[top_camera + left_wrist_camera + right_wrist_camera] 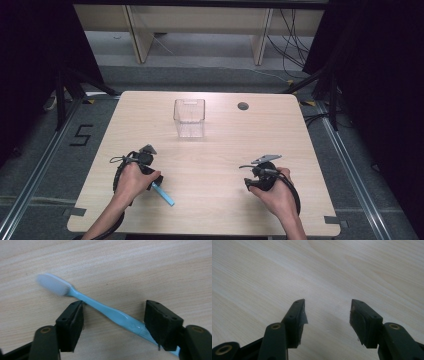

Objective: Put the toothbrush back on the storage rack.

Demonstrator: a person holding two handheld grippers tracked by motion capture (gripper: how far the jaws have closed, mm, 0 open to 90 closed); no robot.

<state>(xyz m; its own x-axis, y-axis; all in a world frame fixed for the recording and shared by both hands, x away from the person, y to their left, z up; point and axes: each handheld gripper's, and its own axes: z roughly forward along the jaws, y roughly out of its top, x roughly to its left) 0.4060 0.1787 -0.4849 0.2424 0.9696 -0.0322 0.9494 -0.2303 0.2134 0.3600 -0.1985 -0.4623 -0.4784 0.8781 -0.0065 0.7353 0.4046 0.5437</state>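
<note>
The work looks to be at its very start: the slim light-blue plastic toothbrush (110,312) with a white bristle head lies flat on the pale wood-grain surface (215,165), well short of the clear square plastic container (189,118) that stands empty toward the far middle of the surface. The left gripper (113,317) sits low over the toothbrush, its jaws open and straddling the handle at a slant, one jaw by the neck and the other by the thicker end; neither has closed on it, so the pick-up is not yet done. In the high view the toothbrush's tail (164,194) pokes out nearer the person than the container. The right gripper (328,313) waits near-right of the container, jaws open and holding nothing (only bare wood between them). Gripping, lifting and, likely, dropping the toothbrush into the container remain.
</note>
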